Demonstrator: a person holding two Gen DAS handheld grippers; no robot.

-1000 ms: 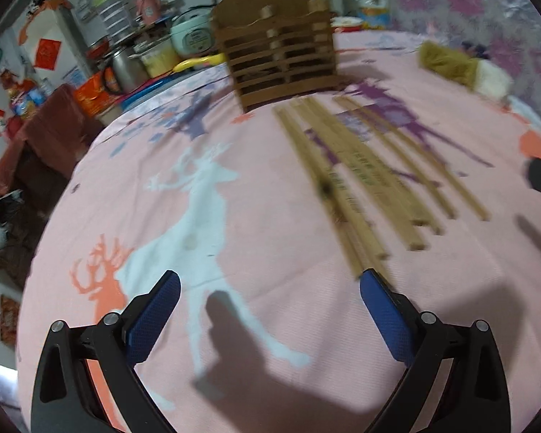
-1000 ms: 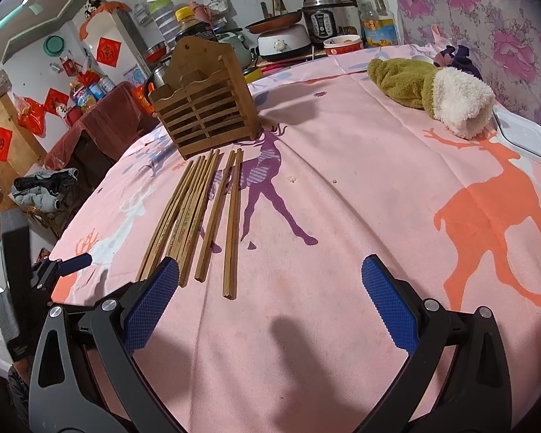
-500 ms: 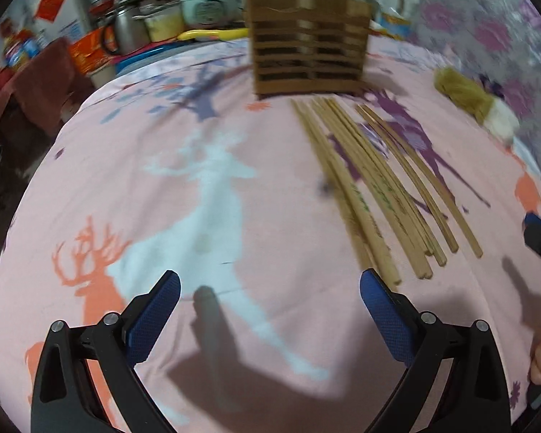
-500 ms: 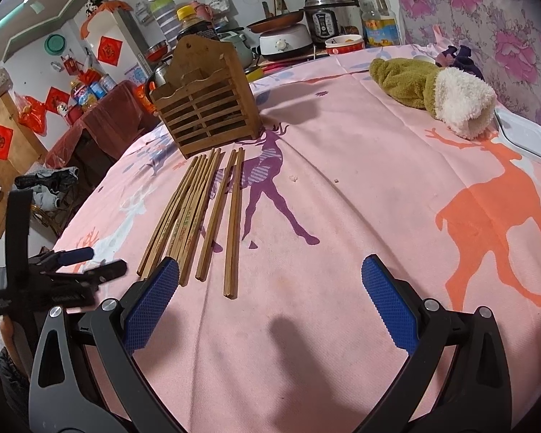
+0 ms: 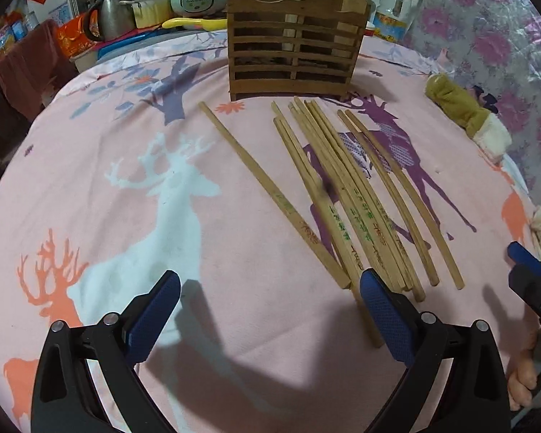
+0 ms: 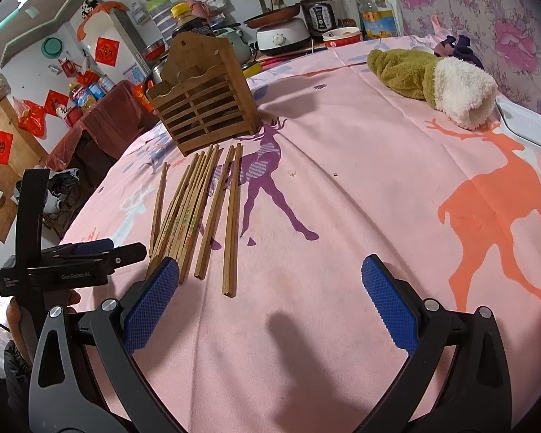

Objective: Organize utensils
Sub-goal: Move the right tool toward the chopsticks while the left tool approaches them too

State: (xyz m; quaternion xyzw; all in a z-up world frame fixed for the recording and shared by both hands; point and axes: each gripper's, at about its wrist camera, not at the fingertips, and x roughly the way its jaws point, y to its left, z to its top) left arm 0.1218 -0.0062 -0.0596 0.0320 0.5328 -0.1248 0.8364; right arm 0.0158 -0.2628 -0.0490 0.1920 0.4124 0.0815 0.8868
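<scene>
Several wooden chopsticks [image 5: 346,195] lie side by side on the pink deer-print tablecloth, in front of a slatted wooden utensil holder [image 5: 294,36]. One chopstick [image 5: 267,187] lies apart to the left of the bundle. My left gripper [image 5: 267,310] is open and empty, low over the cloth at the near ends of the chopsticks. My right gripper [image 6: 270,299] is open and empty, just right of the chopsticks [image 6: 194,209]; the holder [image 6: 202,101] stands behind them. The left gripper also shows in the right wrist view [image 6: 90,252].
A green and white plush mitt [image 6: 432,75] lies at the table's far right. A white tray [image 6: 530,126] sits at the right edge. Rice cookers, pots and bottles [image 6: 306,18] crowd the counter behind the table.
The left gripper has swung round toward the chopsticks' near ends and closer to the right gripper. One chopstick now lies apart to the left of the bundle. The right gripper has stayed still.
</scene>
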